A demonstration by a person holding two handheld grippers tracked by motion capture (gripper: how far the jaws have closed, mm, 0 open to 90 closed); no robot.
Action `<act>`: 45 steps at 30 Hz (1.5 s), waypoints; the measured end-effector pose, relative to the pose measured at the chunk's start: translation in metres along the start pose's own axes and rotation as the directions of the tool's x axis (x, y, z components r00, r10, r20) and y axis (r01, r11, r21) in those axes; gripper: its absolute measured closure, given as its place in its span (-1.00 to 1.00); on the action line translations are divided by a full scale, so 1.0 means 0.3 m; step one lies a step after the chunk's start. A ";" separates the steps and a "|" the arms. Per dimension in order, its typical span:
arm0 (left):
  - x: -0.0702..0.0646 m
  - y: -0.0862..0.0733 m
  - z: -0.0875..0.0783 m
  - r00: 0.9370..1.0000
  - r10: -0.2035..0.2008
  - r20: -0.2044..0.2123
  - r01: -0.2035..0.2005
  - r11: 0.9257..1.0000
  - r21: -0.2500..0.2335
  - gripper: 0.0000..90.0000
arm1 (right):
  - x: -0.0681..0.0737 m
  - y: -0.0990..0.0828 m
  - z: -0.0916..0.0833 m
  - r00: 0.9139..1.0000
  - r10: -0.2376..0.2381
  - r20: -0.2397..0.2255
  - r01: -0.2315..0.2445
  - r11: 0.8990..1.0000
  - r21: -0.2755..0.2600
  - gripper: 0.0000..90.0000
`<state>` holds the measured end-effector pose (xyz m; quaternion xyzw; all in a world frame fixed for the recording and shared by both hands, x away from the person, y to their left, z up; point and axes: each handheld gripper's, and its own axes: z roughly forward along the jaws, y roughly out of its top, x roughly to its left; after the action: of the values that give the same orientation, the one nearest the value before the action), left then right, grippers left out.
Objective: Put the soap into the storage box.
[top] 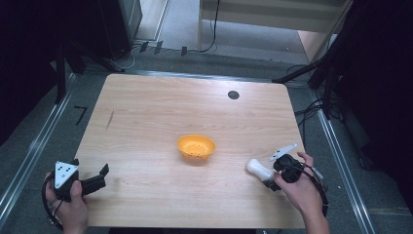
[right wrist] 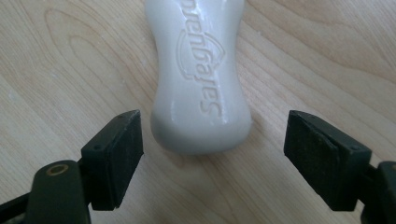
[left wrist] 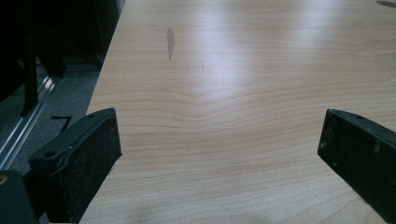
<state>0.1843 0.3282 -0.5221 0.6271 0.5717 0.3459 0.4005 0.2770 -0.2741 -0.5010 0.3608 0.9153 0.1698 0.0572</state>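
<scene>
Glossy smooth white soap bar (right wrist: 198, 74), matt pale wood-grain table (top: 146, 112), shiny orange plastic bowl (top: 196, 146)

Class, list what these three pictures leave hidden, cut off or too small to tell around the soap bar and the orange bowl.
- Soap bar: its far end is cut off by the top edge of the right gripper view.
- Right tool: in the high view the hand covers most of it.
- Orange bowl: the dark specks inside are too small to identify in the high view.
- Left tool: its open pads are cut off by the bottom edge.

soap bar (top: 259, 169) on table (top: 146, 112), right of bowl (top: 196, 147)
</scene>
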 end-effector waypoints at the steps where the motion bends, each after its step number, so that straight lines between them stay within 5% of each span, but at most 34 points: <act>1: 0.000 0.000 0.000 1.000 0.001 0.001 -0.001 1.000 0.000 -1.00 | 0.002 0.009 0.004 1.000 -0.002 -0.001 0.002 1.000 0.004 -0.52; 22: -0.002 0.000 0.001 1.000 0.009 -0.002 -0.009 1.000 -0.001 -1.00 | 0.002 0.079 0.042 1.000 0.000 -0.021 0.001 1.000 0.028 -0.41; 45: -0.003 0.000 0.001 1.000 0.010 -0.003 -0.010 1.000 -0.001 -1.00 | 0.006 0.108 0.079 1.000 -0.012 -0.028 0.013 0.999 0.033 -0.04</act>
<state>0.1847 0.3274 -0.5221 0.6292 0.5691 0.3489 0.3981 0.3018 -0.2443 -0.5118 0.3536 0.9209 0.1591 0.0396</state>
